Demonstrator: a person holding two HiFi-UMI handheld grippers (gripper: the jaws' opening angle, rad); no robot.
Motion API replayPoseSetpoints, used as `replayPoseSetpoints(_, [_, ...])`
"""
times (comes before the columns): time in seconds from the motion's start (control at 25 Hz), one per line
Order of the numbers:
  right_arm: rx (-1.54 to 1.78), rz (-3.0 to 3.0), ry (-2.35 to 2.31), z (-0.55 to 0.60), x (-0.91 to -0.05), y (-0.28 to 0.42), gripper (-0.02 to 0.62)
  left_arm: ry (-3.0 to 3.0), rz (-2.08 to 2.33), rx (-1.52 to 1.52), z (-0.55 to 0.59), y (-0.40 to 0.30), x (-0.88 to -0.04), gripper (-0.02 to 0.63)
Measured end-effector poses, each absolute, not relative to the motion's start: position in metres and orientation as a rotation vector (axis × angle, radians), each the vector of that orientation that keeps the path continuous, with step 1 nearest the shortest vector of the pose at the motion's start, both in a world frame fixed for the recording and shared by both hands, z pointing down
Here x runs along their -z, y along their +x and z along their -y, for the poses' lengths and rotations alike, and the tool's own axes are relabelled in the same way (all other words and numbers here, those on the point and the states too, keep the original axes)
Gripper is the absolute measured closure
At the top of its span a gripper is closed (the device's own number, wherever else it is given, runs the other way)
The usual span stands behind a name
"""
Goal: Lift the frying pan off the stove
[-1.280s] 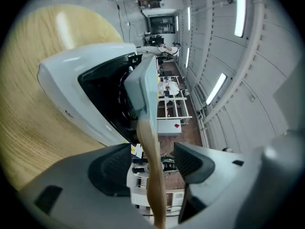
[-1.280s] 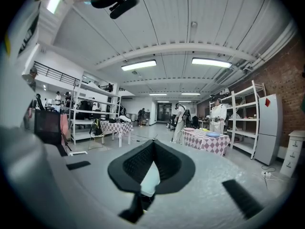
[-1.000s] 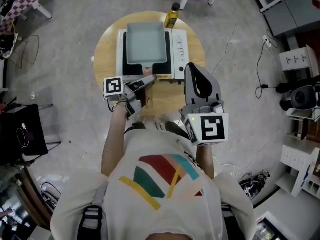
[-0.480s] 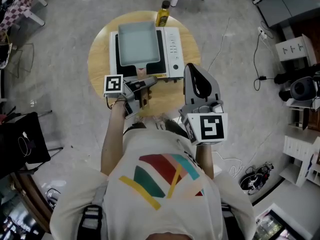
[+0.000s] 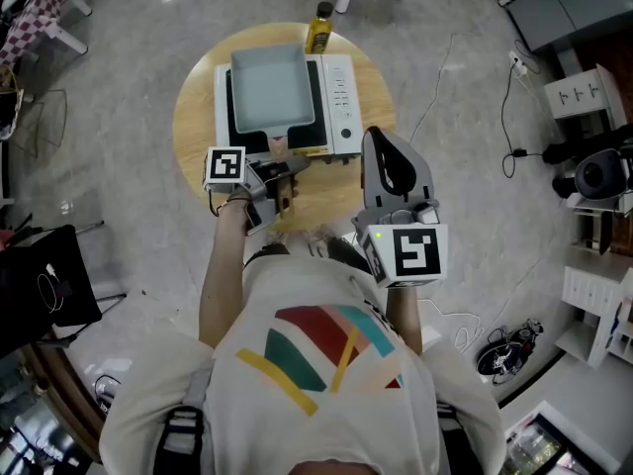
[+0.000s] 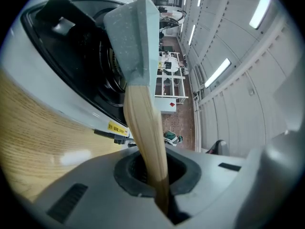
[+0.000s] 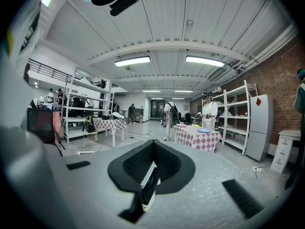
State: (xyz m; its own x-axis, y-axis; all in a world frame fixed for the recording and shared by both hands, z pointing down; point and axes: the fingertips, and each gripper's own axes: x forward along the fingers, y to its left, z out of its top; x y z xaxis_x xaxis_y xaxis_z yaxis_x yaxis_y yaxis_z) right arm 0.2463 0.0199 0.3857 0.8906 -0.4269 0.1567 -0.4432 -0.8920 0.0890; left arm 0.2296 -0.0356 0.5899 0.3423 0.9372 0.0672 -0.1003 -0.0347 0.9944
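Observation:
A square grey-blue frying pan (image 5: 267, 87) sits on the white stove (image 5: 341, 97) on a round wooden table (image 5: 196, 117). Its wooden handle (image 5: 278, 144) points toward me. My left gripper (image 5: 287, 163) has its jaws just closed on that handle. In the left gripper view the handle (image 6: 143, 128) runs straight down between the jaws of that gripper (image 6: 159, 180), and the pan (image 6: 136, 37) rises above it. My right gripper (image 5: 381, 139) hovers at the table's right edge, shut with nothing in it. The right gripper view shows this gripper (image 7: 150, 175) facing the open room.
A yellow oil bottle (image 5: 318, 26) stands at the table's far edge, behind the stove. The stove's control panel (image 5: 343, 92) lies to the right of the pan. Grey floor surrounds the table, with cables and shelving at the right.
The left gripper's jaws have closed around the pan's handle. The pan still rests on the stove, and the right gripper has stayed where it was.

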Motion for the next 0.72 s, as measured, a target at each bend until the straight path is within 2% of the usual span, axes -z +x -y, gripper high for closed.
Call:
replayPoseSetpoints(0.24, [-0.207, 0.686, 2.93, -0.0198, -0.3882, 0.2462, 0.601, 1.252, -0.858, -0.943, 0.0373, 0.2325, -0.5876, 0.601])
replayPoseSetpoints(0.72, [-0.225, 0.693, 2.924, -0.0223, -0.393, 0.2462, 0.601, 1.326, -0.927, -1.02, 0.0308, 0.2323, -0.5876, 0.601])
